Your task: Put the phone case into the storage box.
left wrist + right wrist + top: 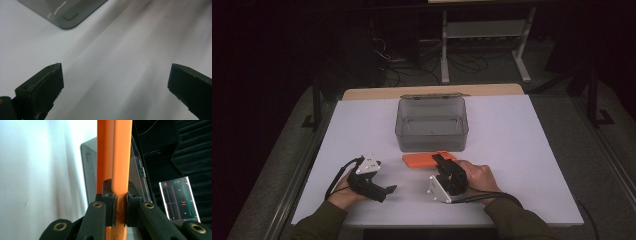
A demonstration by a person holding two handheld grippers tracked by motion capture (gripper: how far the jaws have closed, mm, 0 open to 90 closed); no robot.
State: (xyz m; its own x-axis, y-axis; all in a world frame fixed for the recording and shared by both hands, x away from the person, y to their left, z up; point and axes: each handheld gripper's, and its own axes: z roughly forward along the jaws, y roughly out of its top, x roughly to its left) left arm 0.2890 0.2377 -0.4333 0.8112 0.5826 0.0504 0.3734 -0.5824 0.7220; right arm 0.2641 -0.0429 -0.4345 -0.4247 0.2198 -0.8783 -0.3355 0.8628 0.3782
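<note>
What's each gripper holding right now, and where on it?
The right gripper is shut on the orange case, jaws pinching its thin edges near one end. The left gripper is open over bare table, holding nothing.

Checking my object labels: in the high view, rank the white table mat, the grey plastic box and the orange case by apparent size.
1. White table mat, by far the largest.
2. Grey plastic box.
3. Orange case, smallest, though the right gripper covers part of it.

From my remote station, the white tabletop (512, 150) shone under overhead light; surroundings stayed dark, and the left gripper view was motion-smeared.
</note>
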